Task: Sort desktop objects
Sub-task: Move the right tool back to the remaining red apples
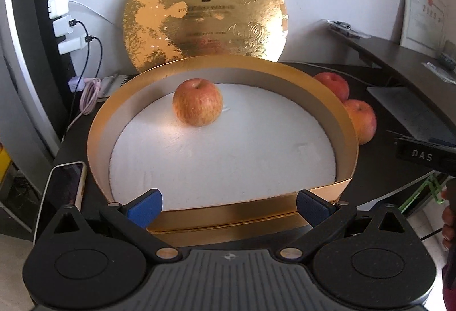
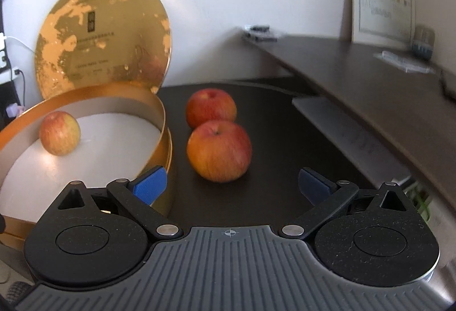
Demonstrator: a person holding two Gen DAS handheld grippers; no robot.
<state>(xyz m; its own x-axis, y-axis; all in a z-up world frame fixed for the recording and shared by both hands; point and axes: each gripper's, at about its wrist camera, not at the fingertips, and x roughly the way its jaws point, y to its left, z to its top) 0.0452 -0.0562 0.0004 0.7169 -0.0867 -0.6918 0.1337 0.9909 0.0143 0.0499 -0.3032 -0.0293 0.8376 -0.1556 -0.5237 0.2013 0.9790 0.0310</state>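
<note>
A round gold box (image 1: 346, 137) with a white floor stands on the dark desk; it also shows in the right wrist view (image 2: 162, 123). One apple (image 1: 197, 102) lies inside it, also seen in the right wrist view (image 2: 59, 133). Two red apples lie on the desk right of the box: a near one (image 2: 219, 151) (image 1: 362, 120) and a far one (image 2: 211, 108) (image 1: 334, 85). My left gripper (image 1: 229, 205) is open and empty at the box's near rim. My right gripper (image 2: 232, 187) is open and empty, just short of the near apple.
The gold lid (image 1: 205, 9) leans on the wall behind the box. A phone (image 1: 67, 187) lies left of the box, with chargers and cables (image 1: 91, 94) behind it. A grey pad (image 2: 344, 128) and a raised shelf (image 2: 370, 77) lie to the right.
</note>
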